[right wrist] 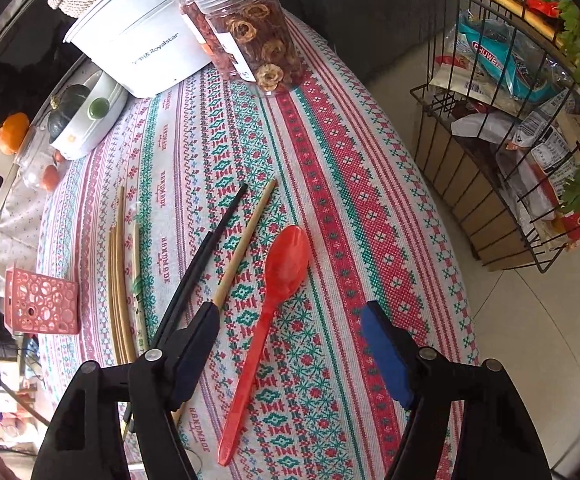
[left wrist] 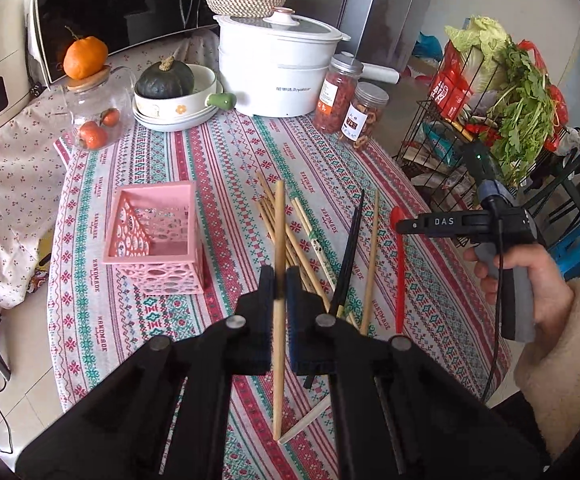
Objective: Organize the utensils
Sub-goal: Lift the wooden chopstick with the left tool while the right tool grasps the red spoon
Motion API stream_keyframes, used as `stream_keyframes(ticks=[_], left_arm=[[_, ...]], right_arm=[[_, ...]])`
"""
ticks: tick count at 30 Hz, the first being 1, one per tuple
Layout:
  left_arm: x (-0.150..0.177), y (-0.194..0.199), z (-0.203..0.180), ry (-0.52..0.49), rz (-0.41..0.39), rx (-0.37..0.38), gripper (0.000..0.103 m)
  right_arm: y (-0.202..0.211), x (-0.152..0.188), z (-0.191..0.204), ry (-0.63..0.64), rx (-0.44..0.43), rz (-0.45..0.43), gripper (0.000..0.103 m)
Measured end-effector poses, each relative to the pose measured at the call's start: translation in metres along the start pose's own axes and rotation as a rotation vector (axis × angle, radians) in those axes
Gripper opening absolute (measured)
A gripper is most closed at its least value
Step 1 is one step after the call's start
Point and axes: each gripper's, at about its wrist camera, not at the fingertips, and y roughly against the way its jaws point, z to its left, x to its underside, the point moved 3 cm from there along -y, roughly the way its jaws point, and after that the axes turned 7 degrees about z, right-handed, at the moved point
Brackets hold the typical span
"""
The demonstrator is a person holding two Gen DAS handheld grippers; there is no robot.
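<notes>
Our left gripper (left wrist: 280,280) is squeezed tight on one light wooden chopstick (left wrist: 278,312), and the stick hangs above the tabletop (left wrist: 218,160), pointing away from us. Just past it we see more wooden chopsticks (left wrist: 290,232) lying in a loose pile on the striped cloth, with a black chopstick (left wrist: 350,248) and another light one beside them. To the left of the pile sits a pink basket (left wrist: 158,236) with round holes in its sides, and we see nothing inside it. Our right gripper (right wrist: 290,320) has its jaws partly apart over a red spoon (right wrist: 270,312). The spoon lies flat on the cloth between the blue pads (right wrist: 386,356), and the pads do not touch it. A hand (left wrist: 530,280) in a fluffy cream sleeve holds that gripper's handle. Farther back we see a big white pot (left wrist: 278,72), two clear jars of dried snacks (left wrist: 350,96), a bowl with a dark green squash (left wrist: 166,80), and an orange (left wrist: 85,58) on a glass jar. A black wire rack (right wrist: 510,140) full of food packs and leafy greens stands off to the right.
</notes>
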Motion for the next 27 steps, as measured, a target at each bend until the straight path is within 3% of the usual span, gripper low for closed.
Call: stream_keyframes(ticks=[7,12,13,22,27], left_arm=[[0.008,0.015,0.011,0.029,-0.033,0.027,0.007],[0.014,0.025,0.019,0.043,-0.052,0.034,0.007],[0.015,0.028,0.020,0.046,-0.060,0.033,0.007],[0.019,0.063,0.026,0.050,-0.152,0.051,0.007],[0.013,0.099,0.032,0.077,-0.285,0.054,0.007]], right_arm=[[-0.020,-0.009,0.010,0.040,0.111,-0.017,0.056],[-0.026,-0.012,0.023,0.116,0.243,-0.058,0.036],[-0.026,-0.011,0.026,0.137,0.244,-0.067,0.028],[-0.003,-0.004,0.022,0.127,0.179,-0.127,0.027],[0.035,0.003,0.033,0.150,0.118,-0.219,0.027]])
